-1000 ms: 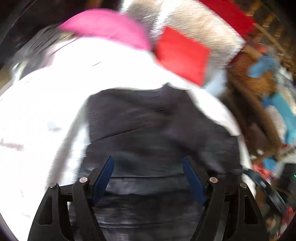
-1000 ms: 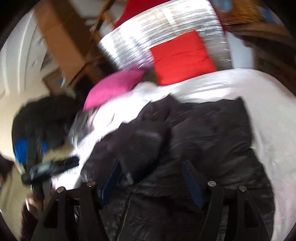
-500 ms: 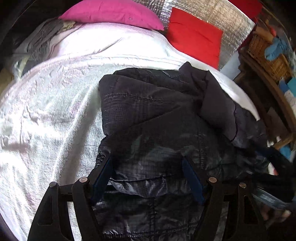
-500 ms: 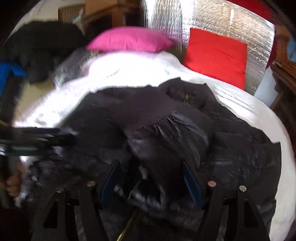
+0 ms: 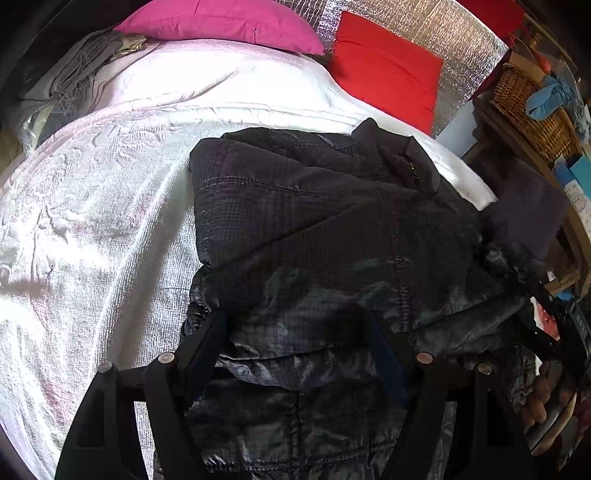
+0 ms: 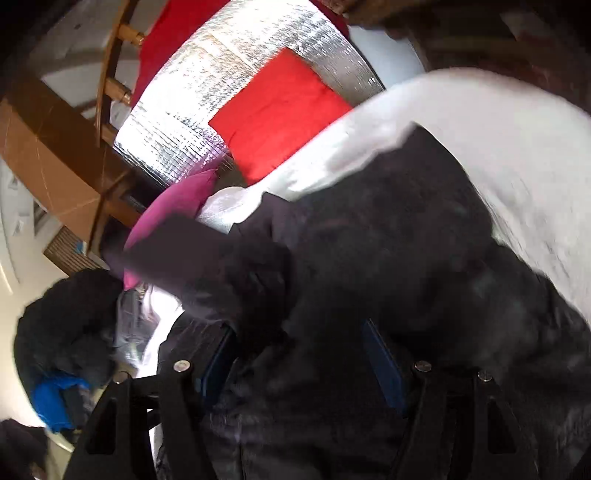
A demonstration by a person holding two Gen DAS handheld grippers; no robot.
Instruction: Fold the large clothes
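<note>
A large black quilted jacket (image 5: 314, 229) lies bunched on a white bedspread (image 5: 96, 221). My left gripper (image 5: 299, 332) is open, its fingers spread wide over the jacket's near hem. In the right wrist view the same jacket (image 6: 388, 240) fills the frame, with a sleeve (image 6: 192, 251) sticking out to the left above the bed. My right gripper (image 6: 301, 347) is open, its fingers either side of a raised fold of the jacket. That view is tilted and blurred. The other gripper (image 5: 565, 332) shows at the left wrist view's right edge.
A pink pillow (image 5: 221, 22) and a red cushion (image 5: 388, 70) lean at the bed's head against silver foil sheeting (image 5: 461, 40). Grey clothes (image 5: 70, 77) lie far left. A wicker basket (image 5: 532, 107) and shelves stand right. Another dark garment pile (image 6: 66, 325) lies left of the bed.
The left view has closed in slightly on the jacket. The right gripper has swung and rolled hard, so its view now tilts and the sleeve juts out left.
</note>
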